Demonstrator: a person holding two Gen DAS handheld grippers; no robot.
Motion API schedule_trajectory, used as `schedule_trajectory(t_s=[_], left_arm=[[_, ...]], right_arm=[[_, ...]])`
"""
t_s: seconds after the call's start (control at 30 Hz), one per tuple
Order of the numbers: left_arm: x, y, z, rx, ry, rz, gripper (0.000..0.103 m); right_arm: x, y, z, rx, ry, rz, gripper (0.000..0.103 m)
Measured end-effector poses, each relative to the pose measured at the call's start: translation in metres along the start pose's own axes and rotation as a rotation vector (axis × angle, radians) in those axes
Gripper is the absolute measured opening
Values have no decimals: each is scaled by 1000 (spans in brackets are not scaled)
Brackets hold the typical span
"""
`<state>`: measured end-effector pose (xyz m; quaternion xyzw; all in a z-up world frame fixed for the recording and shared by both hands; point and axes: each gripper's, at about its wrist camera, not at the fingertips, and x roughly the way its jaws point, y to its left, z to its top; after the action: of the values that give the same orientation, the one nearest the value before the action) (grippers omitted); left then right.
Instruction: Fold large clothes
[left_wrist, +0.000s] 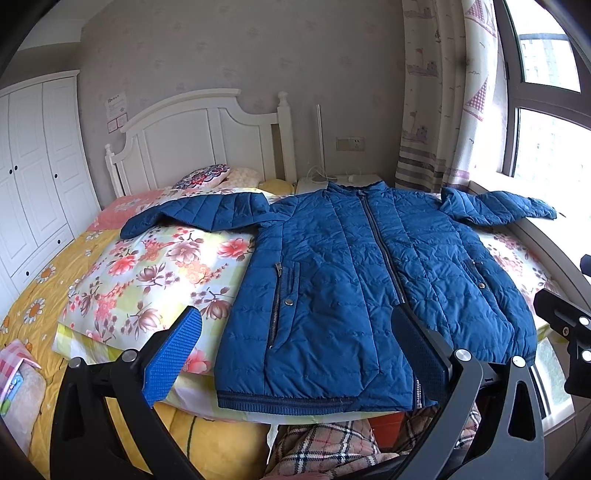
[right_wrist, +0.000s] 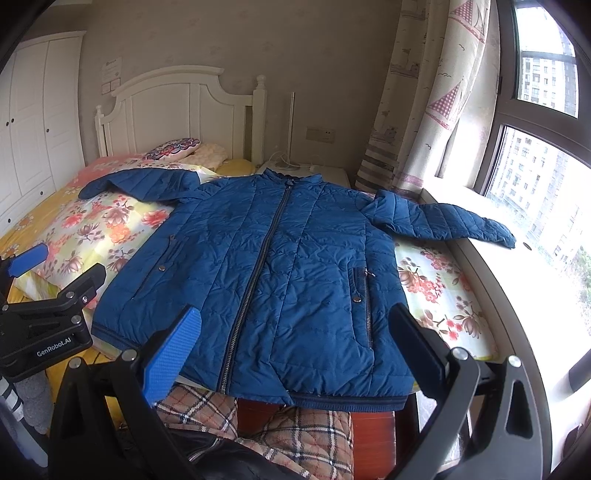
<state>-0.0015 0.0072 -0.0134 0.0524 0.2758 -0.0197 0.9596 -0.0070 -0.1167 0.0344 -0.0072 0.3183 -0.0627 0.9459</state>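
Note:
A blue quilted jacket (left_wrist: 362, 273) lies flat, front up and zipped, on a floral quilt (left_wrist: 147, 273) on the bed, both sleeves spread out. It also shows in the right wrist view (right_wrist: 277, 266). My left gripper (left_wrist: 299, 350) is open and empty, hovering in front of the jacket's hem. My right gripper (right_wrist: 295, 347) is open and empty, also hovering just short of the hem. The left gripper shows at the left edge of the right wrist view (right_wrist: 37, 277). The right sleeve (right_wrist: 454, 221) reaches onto the windowsill.
A white headboard (left_wrist: 195, 136) and pillows (left_wrist: 207, 175) are at the far end. A wardrobe (left_wrist: 33, 177) stands on the left, a window (right_wrist: 535, 192) and curtain (right_wrist: 424, 110) on the right. A plaid blanket (right_wrist: 280, 424) lies below the bed edge.

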Motion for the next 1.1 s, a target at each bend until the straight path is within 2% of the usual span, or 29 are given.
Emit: schedule_trajectory(t_s=[1.1], left_arm=[[13, -4, -4, 17, 45, -24, 99]], right_arm=[[4, -3, -3, 9, 8, 8, 101]])
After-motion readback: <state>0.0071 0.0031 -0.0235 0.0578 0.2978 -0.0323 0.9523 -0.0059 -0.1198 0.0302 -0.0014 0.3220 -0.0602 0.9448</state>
